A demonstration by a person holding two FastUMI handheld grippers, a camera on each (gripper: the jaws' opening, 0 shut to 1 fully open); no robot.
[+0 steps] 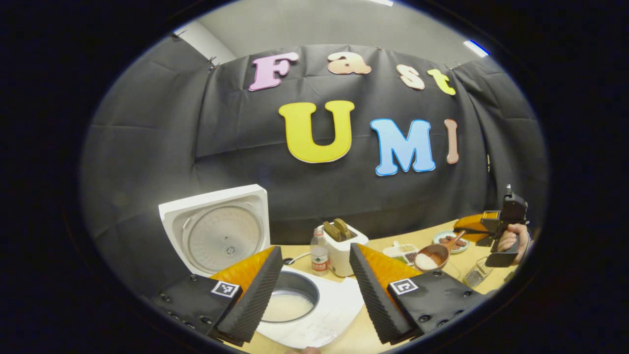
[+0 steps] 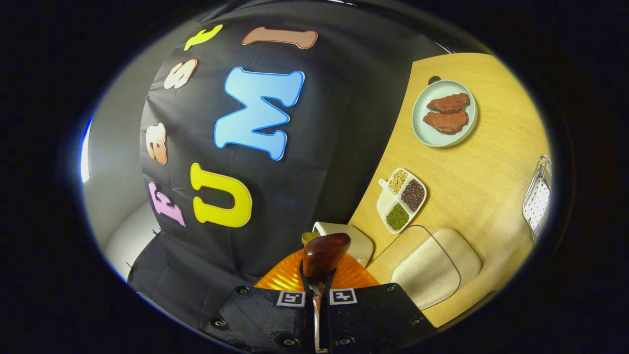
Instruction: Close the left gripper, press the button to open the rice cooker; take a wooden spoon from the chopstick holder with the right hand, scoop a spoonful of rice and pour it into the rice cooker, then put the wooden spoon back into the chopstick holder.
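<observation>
In the left gripper view the left tongs [image 1: 314,290] stand released, fingers wide apart. To their left the rice cooker [image 1: 295,300] has its white lid [image 1: 218,231] raised; its open pot, with rice in the bottom, lies between the two fingers. Just beyond the gap stand a small bottle [image 1: 319,253] and a white toaster [image 1: 341,248] on the counter [image 1: 462,268]. Farther right the wooden spoon [image 1: 435,254] carries a heap of rice, held above the counter by the right tongs [image 1: 479,228] in a hand [image 1: 511,238].

In the right gripper view the right tongs [image 2: 317,295] are clenched on the wooden spoon's handle [image 2: 322,258]. To their right lie a divided dish of beans [image 2: 402,199], a plate of meat [image 2: 444,113] and a wire rack [image 2: 538,196].
</observation>
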